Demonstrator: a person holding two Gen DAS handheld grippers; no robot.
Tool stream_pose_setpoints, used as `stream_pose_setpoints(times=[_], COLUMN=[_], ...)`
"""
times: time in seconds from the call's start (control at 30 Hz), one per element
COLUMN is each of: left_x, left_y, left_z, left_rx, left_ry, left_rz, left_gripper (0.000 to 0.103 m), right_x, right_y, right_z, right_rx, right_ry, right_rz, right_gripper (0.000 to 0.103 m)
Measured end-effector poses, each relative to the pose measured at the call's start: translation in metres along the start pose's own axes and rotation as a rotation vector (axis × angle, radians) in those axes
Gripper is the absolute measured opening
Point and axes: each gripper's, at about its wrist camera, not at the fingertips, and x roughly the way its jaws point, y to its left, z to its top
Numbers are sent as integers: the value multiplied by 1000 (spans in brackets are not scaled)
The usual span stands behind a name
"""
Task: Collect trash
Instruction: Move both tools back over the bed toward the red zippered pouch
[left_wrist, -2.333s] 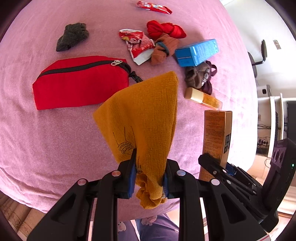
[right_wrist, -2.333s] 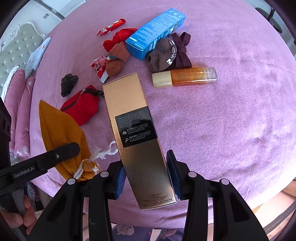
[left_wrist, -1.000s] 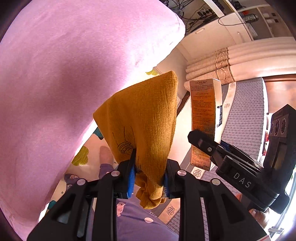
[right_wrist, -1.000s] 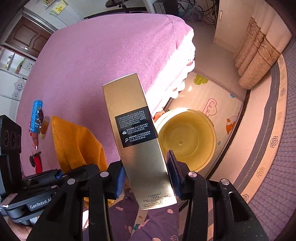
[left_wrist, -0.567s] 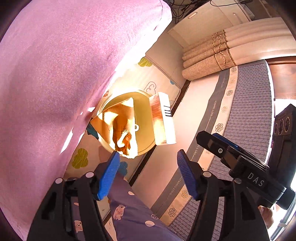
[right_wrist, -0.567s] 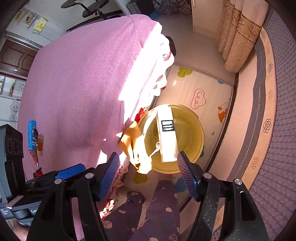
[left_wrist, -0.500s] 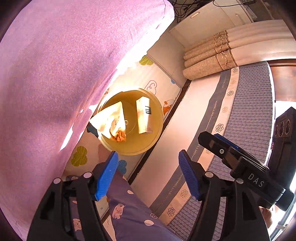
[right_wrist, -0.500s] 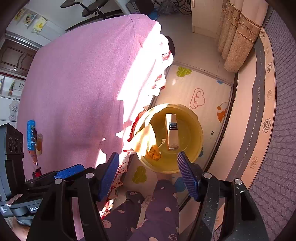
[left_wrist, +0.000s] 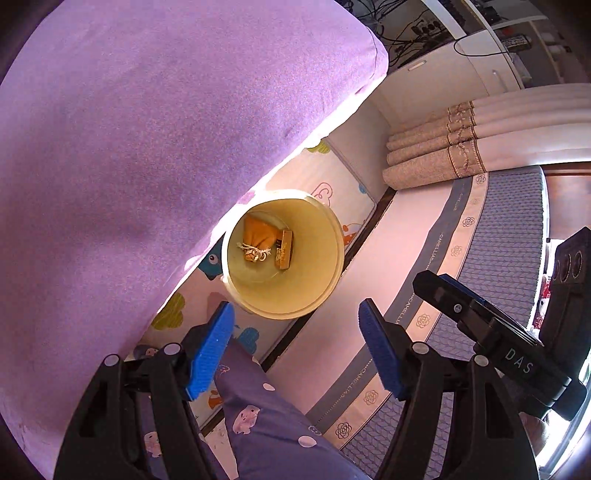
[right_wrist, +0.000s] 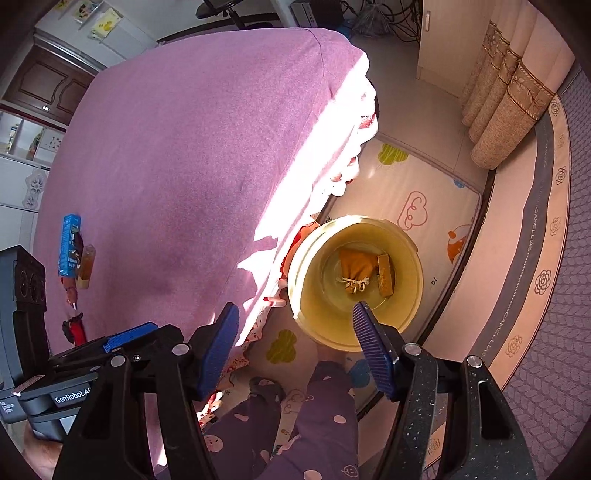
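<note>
Yellow bucket (right_wrist: 406, 321) on floor holds mustard cloth (right_wrist: 356, 264), probably gold carton (right_wrist: 385, 278); left gripper (left_wrist: 295, 347), right gripper (right_wrist: 295, 345) jaws just opened, empty.

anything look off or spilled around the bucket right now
Nothing has spilled: the orange cloth pouch and the gold box both lie inside the yellow bucket, on its bottom, side by side. The one oddity is the pouch itself, which looks like a cloth item rather than trash. Both grippers are open and empty.
</note>
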Motion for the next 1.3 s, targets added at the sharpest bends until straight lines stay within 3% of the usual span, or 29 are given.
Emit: stream_pose_setpoints(times=[0.4, 0.83, 1.1, 1.3], left_x=[-74, -151, -181, -193], left_y=[110, 281, 360, 411], left_z=[-33, -97, -124, -132], left_rx=[-148, -361, -362, -319], left_ry=[-140, -249, -267, -257], left_rz=[35, 129, 190, 244], left_gripper=[70, 71, 72, 73], right_x=[24, 68, 96, 116], right_y=[140, 328, 421, 464], right_z=[-6, -50, -89, -107], right_rx=[-248, -542, -631, -643], right_ry=[51, 131, 166, 188], right_rz=[51, 110, 143, 145], right_gripper=[63, 63, 63, 63])
